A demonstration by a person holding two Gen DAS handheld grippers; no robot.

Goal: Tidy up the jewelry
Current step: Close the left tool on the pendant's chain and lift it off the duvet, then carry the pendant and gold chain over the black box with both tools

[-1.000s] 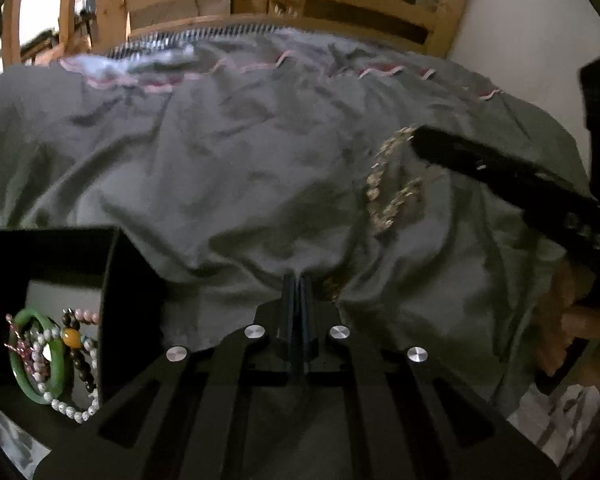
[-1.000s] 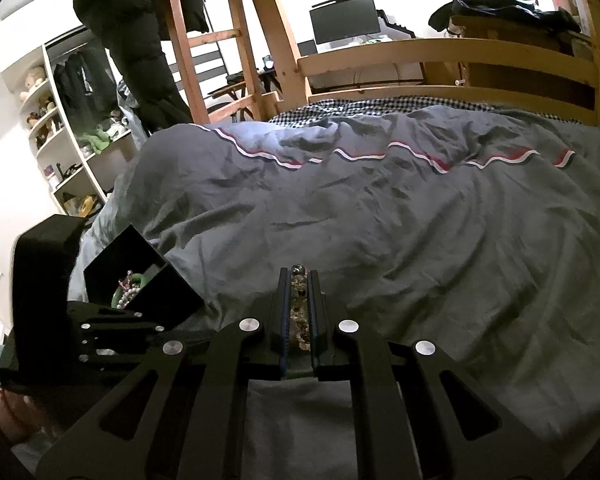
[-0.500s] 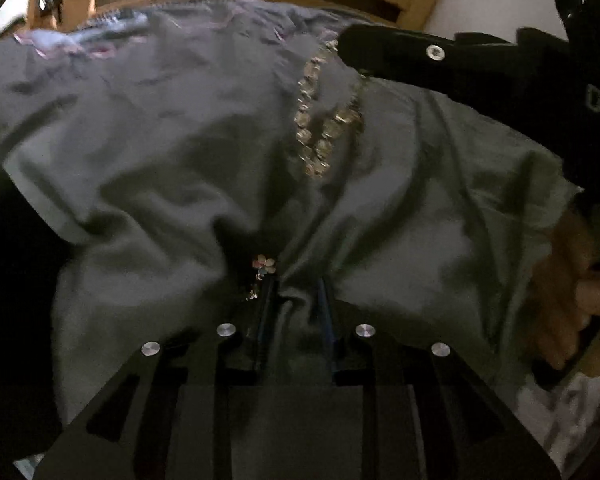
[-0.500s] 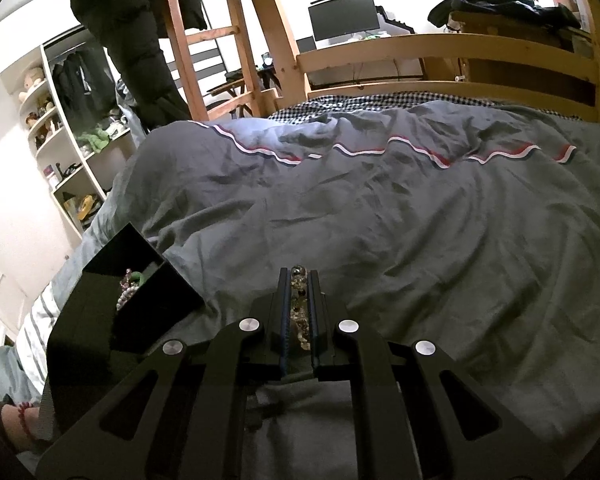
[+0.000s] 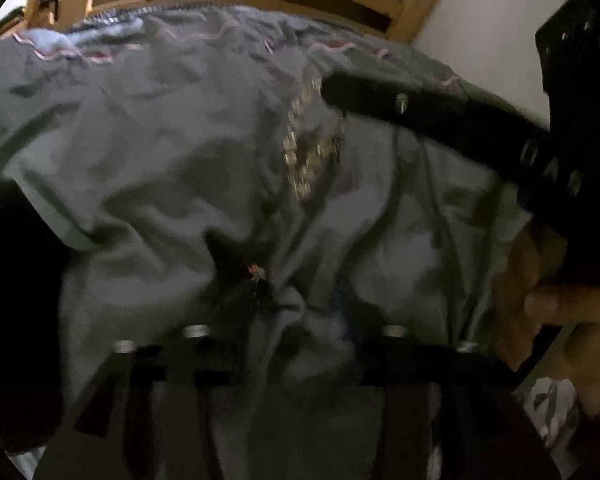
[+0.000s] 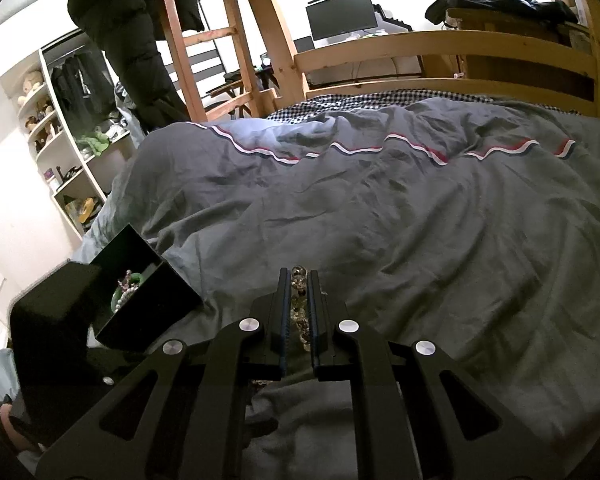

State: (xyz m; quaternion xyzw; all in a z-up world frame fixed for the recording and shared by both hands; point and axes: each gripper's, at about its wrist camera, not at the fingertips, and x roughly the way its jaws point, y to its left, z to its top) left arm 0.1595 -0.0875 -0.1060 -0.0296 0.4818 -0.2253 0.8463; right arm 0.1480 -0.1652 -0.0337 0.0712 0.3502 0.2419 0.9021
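on the grey duvet [image 6: 420, 216], the left gripper [image 5: 296, 300] jaws are opening over a small flower charm [image 5: 255, 271], a second ago shut; the right gripper [image 6: 300, 300] pinches a crystal bracelet [image 6: 299, 280], bound for the black box [image 6: 140, 300].

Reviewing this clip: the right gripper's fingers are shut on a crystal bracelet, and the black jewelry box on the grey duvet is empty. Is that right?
Not quite. The black jewelry box is not empty: the right wrist view shows a green bangle and white beads inside it. The rest holds: the right gripper is shut on the crystal bracelet, and the box sits on the grey duvet.
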